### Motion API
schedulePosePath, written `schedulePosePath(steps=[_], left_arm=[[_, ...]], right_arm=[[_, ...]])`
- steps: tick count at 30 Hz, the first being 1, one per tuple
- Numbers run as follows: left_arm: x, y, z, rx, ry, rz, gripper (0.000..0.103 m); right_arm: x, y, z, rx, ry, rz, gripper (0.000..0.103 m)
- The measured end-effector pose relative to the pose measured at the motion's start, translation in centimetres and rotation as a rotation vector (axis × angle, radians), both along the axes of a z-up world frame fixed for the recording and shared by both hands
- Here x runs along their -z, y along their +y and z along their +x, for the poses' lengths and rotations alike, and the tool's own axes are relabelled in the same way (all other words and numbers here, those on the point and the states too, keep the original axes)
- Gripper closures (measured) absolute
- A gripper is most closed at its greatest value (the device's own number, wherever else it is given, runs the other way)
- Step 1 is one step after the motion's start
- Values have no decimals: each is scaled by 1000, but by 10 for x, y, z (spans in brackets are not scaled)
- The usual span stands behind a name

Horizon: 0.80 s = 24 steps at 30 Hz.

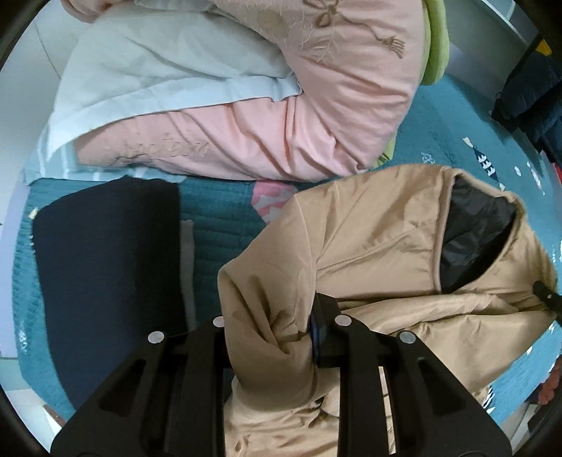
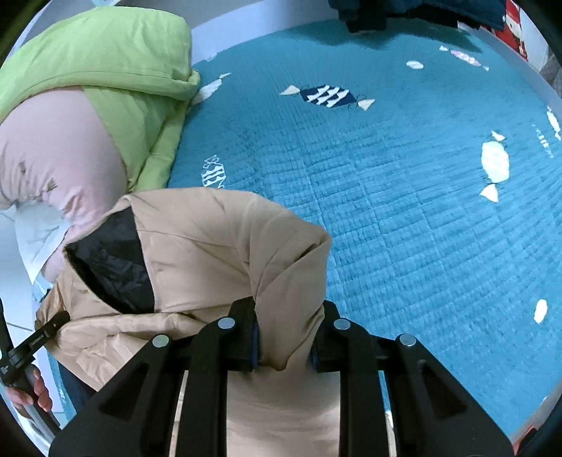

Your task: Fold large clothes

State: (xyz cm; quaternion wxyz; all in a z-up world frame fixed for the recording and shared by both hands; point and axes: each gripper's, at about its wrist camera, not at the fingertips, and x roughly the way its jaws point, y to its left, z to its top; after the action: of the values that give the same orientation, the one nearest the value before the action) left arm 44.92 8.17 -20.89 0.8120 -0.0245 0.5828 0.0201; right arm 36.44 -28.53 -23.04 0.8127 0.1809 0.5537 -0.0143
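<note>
A tan padded jacket (image 1: 379, 246) with a black lining lies bunched on the teal quilt (image 1: 217, 211). My left gripper (image 1: 277, 337) is shut on a fold of the jacket near its left shoulder. In the right wrist view the same tan jacket (image 2: 210, 246) fills the lower left, its black lining showing at the collar. My right gripper (image 2: 284, 337) is shut on a fold at the jacket's right shoulder. The left gripper's tip and the hand holding it show at that view's left edge (image 2: 45, 334).
A folded dark navy garment (image 1: 105, 263) lies left of the jacket. Behind it are a pink quilt (image 1: 281, 123), a pale blue pillow (image 1: 147, 70) and a green jacket (image 2: 105, 70). Dark clothes (image 2: 404, 10) sit at the far edge. Teal quilt (image 2: 404, 193) stretches to the right.
</note>
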Motion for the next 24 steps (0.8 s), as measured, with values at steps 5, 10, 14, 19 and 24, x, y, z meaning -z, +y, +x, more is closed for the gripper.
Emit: schedulePosePath(steps=[5,10,14,19,24], left_arm=[[-19,-3,-34,14,-43,44,81],[-31,-8,-63,32,-70,71,81],[-39,-5,-79,34,-75,72,81],[-44,-2,-106,50,-83,90,81],[-48,3,-138,54,-95,97,81]], right_arm=[[-18,5,-27,-15,-25,-19,84],[-33,7,-53,-23,-38,-28,84],[-42,9,-73,-25,-48,-33,84],[-53,14,-101,-44,-62,-45,84],[-62,17,-130,-61,-76,-45,84]])
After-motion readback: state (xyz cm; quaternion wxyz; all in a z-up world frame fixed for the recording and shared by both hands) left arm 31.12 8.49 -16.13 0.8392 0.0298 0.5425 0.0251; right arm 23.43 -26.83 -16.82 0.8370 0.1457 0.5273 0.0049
